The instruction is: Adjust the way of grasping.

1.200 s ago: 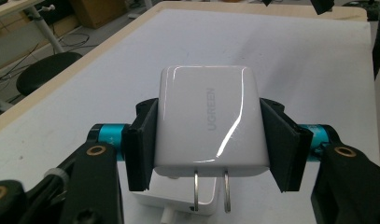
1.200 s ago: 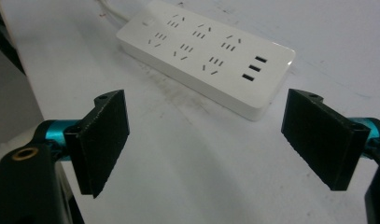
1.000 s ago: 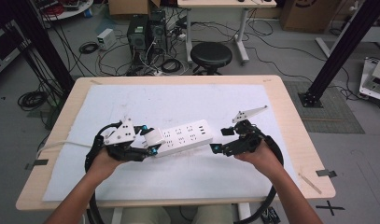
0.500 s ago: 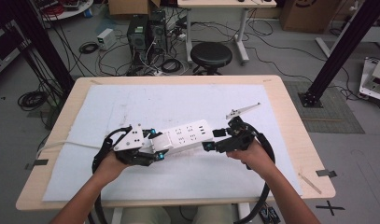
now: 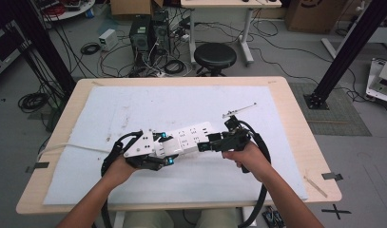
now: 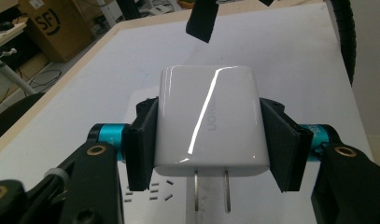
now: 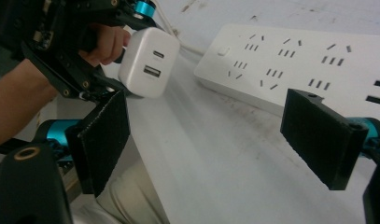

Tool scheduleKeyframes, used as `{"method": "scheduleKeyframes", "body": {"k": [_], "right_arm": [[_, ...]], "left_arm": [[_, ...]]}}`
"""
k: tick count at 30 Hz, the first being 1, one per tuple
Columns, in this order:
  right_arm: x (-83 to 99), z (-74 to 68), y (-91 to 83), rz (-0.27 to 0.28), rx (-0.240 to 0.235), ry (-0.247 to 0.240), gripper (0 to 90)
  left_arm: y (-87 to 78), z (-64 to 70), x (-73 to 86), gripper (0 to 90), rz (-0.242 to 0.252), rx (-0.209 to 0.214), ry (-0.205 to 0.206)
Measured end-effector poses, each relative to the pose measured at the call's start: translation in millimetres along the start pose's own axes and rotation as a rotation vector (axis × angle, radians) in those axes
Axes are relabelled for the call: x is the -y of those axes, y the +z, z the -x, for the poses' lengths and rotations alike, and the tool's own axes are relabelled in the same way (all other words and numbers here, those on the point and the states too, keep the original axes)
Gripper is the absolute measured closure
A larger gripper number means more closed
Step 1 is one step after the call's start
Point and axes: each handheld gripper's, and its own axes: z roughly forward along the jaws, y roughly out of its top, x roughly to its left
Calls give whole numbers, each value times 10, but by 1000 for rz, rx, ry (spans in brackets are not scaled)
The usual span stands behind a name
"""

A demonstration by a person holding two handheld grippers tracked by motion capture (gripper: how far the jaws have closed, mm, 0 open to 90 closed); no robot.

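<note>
A white power strip (image 5: 191, 136) lies slantwise on the white mat (image 5: 148, 107). My left gripper (image 5: 163, 154) sits at the strip's left end, shut on a white USB charger (image 6: 208, 116) with its two prongs pointing down over the strip's sockets (image 6: 148, 196). In the right gripper view the charger (image 7: 148, 60) hangs just left of the strip (image 7: 309, 65), held by the left gripper (image 7: 138, 9). My right gripper (image 5: 208, 146) is at the strip's right half. It is open (image 7: 211, 135), with only mat between its pads (image 7: 103, 140).
The strip's white cable (image 5: 72, 147) runs left across the mat to the table edge. A thin metal rod (image 5: 238, 110) lies on the mat behind the right hand. Past the table's far edge (image 5: 181, 80) stand a stool (image 5: 215, 54) and computer cases.
Both grippers have moved inward towards the strip's middle: the left one rightwards with the charger, the right one leftwards. The strip has barely shifted.
</note>
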Motion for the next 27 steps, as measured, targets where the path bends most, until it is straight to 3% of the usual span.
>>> {"method": "scheduleKeyframes", "body": {"k": [18, 27], "right_arm": [[-111, 2, 226, -67, -121, 129, 168], [-151, -7, 318, -97, -137, 165, 182]], "left_arm": [[145, 24, -45, 426, 5, 25, 26], [206, 38, -83, 426, 14, 38, 21]]}}
